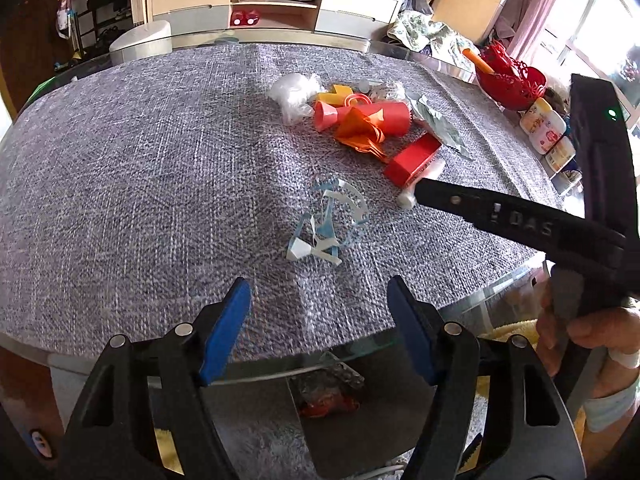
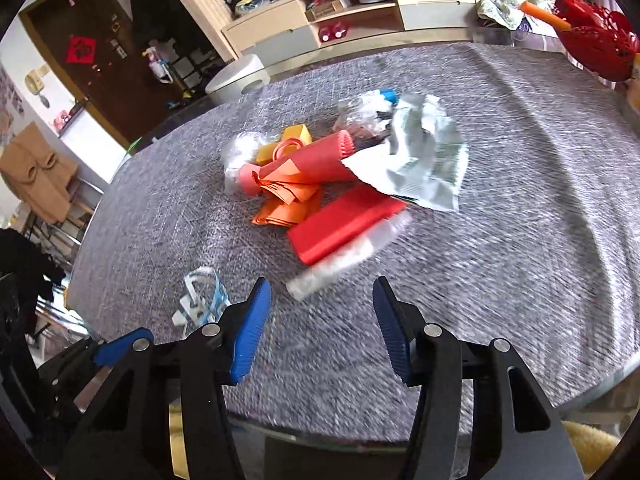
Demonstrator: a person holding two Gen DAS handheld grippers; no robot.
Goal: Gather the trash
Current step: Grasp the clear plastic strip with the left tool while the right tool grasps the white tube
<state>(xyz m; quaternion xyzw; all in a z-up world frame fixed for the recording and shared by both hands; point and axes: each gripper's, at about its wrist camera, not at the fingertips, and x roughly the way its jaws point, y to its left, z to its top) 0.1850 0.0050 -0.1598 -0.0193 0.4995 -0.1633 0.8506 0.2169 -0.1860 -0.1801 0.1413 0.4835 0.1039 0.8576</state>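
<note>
A pile of trash lies on the grey cloth: a red box (image 1: 414, 159) (image 2: 344, 222), orange folded paper (image 1: 360, 130) (image 2: 286, 200), a red paper roll (image 2: 312, 164), a crumpled silver-green wrapper (image 2: 420, 164) (image 1: 438, 128), clear plastic bags (image 1: 294, 94) and a clear tube (image 2: 344, 260). A blue-white plastic scrap (image 1: 326, 224) (image 2: 202, 296) lies apart, nearer the front edge. My left gripper (image 1: 320, 320) is open and empty, just short of the scrap. My right gripper (image 2: 320, 320) is open and empty, just short of the tube; its arm (image 1: 512, 220) reaches toward the red box.
A red lace basket (image 1: 510, 76) (image 2: 596, 48) and labelled jars (image 1: 546, 126) stand at the table's right edge. The glass table edge (image 1: 280, 364) is under my left gripper. A cabinet (image 1: 276, 8) and white stool (image 2: 240, 80) stand beyond the table.
</note>
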